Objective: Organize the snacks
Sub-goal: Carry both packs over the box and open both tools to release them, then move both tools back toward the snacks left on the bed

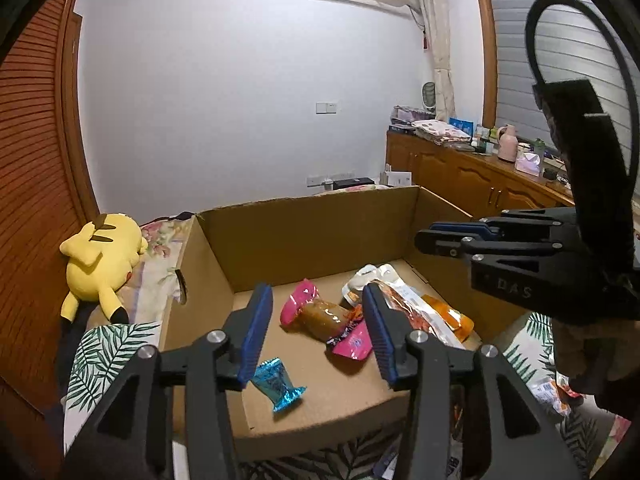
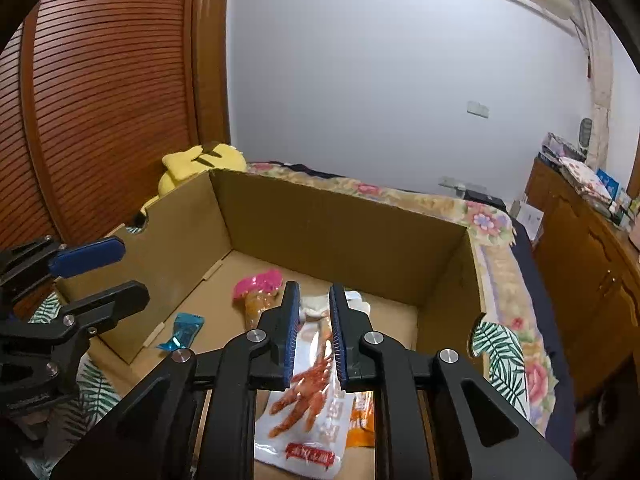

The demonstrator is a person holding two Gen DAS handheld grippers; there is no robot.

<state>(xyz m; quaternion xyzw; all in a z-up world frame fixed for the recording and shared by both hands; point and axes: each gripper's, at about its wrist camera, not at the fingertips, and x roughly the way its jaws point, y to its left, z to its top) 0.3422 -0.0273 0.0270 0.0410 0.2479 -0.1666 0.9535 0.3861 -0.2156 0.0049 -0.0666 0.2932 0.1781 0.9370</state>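
The snacks are being gathered into the cardboard box (image 1: 304,236), which serves as the landmark here: on its floor lie a blue candy (image 1: 279,384) near the front left, a pink-ended brown snack (image 1: 320,316) in the middle, and a white packet with red chicken-feet print (image 2: 310,412) over an orange packet (image 1: 450,318) toward the right side. More wrappers (image 1: 554,394) lie outside the box past its right front corner, so the job looks partly done. The left gripper (image 1: 316,332) hangs above the box's front edge, angled down toward the floor, its jaws spread wide and empty. The right gripper (image 2: 314,332) hovers level above the right part of the box, directly over the white packet, jaws narrowed to a slim gap with nothing pinched between them. It seems a drop has just been made or a grasp is pending; I cannot tell which. The next move likely calls for swinging a gripper out past the right front corner to the loose wrappers, then closing on a thin, crinkly edge.
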